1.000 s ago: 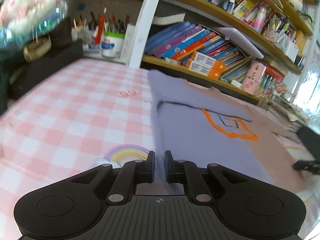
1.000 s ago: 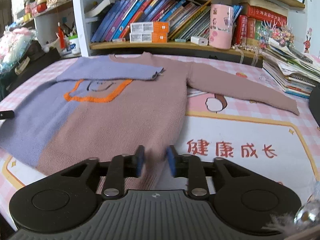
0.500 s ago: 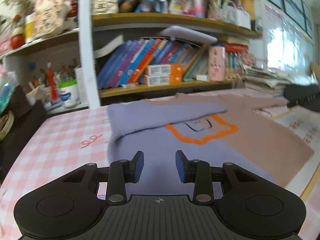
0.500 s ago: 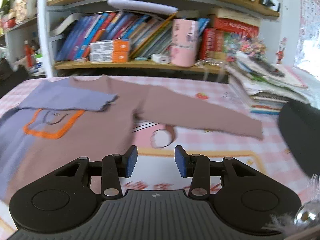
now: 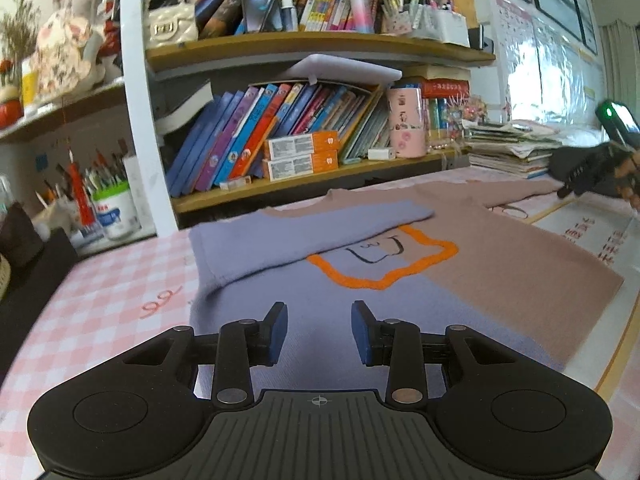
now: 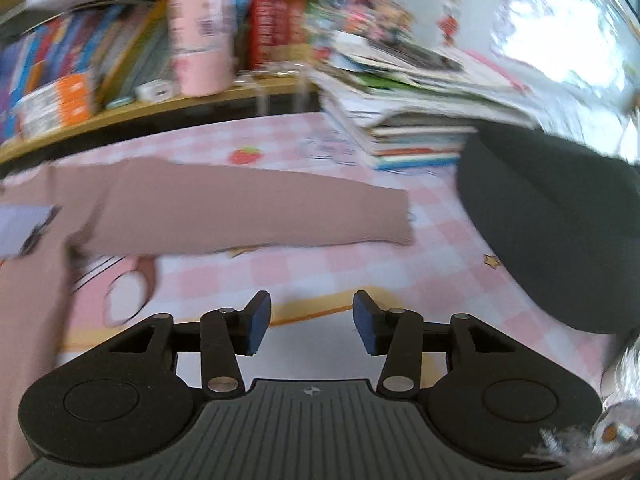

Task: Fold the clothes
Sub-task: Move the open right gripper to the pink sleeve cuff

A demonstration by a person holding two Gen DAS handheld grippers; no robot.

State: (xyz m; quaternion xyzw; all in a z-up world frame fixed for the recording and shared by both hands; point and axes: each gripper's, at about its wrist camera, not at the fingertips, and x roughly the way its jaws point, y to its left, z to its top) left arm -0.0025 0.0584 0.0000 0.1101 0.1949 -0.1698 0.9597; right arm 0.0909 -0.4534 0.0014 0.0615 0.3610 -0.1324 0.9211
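Note:
A two-tone sweater (image 5: 400,280), lilac on one half and dusty brown on the other with an orange outline on the chest, lies flat on the pink checked table. Its lilac sleeve (image 5: 304,232) is folded across the chest. My left gripper (image 5: 319,332) hovers open over the lilac hem area, holding nothing. In the right wrist view the brown sleeve (image 6: 240,208) lies stretched out to the right, its cuff (image 6: 400,220) ahead of my right gripper (image 6: 307,324). That gripper is open and empty above the table mat. A gloved hand (image 5: 592,172) holding the other gripper shows at the far right of the left wrist view.
Bookshelves (image 5: 320,176) packed with books run along the table's far side. A pink cup (image 6: 200,40) stands on the low shelf. A stack of magazines (image 6: 400,120) and a dark round object (image 6: 560,220) sit right of the sleeve. A pen pot (image 5: 114,212) stands at the left.
Both grippers have opened from a nearly shut state. The left one swung to face the sweater's chest. The right one moved rightward from the hem toward the outstretched brown sleeve.

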